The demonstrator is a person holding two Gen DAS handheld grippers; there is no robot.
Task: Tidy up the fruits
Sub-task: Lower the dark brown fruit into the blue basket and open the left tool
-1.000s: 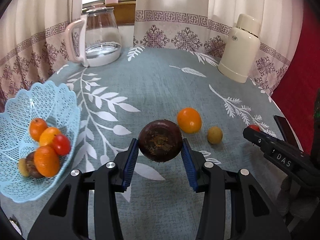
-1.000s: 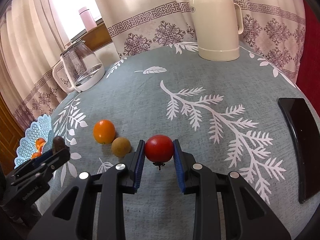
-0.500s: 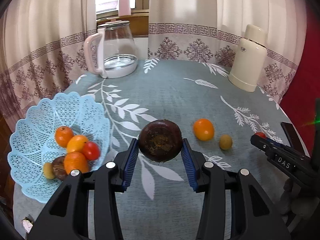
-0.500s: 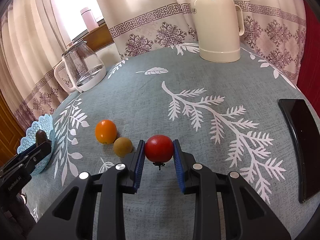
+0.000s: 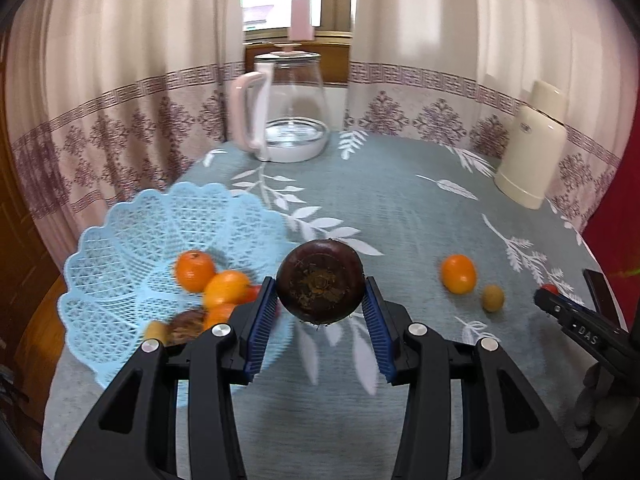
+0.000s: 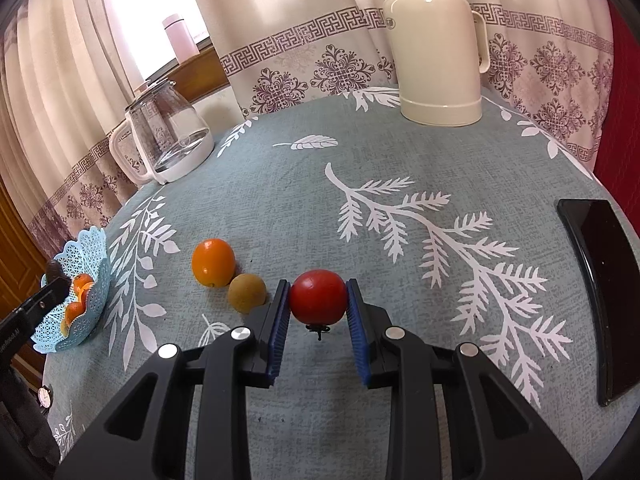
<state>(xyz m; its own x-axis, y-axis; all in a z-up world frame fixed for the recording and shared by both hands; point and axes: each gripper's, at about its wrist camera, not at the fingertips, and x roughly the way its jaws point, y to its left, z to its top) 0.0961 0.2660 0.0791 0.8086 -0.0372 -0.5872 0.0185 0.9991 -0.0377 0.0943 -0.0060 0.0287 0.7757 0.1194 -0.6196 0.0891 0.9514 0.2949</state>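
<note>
My left gripper [image 5: 320, 312] is shut on a dark purple round fruit [image 5: 320, 280] and holds it above the cloth, just right of the light blue lattice basket [image 5: 120, 248]. Several oranges [image 5: 195, 271] and other fruits lie in the basket. My right gripper [image 6: 318, 312] is shut on a red tomato [image 6: 318, 297] with its stem pointing down. An orange [image 6: 213, 263] and a small brown fruit [image 6: 247, 293] rest on the cloth to the left of the tomato. The same orange [image 5: 458, 273] and brown fruit [image 5: 492, 297] show in the left wrist view.
A glass kettle [image 5: 286, 108] with a white handle stands at the back of the round table, and a cream thermos [image 6: 438, 46] at the back right. A black phone [image 6: 600, 292] lies near the right edge. Curtains hang behind the table.
My left gripper has carried the dark fruit left toward the basket, which now lies closer and more central. The right gripper has stayed nearly still with the tomato.
</note>
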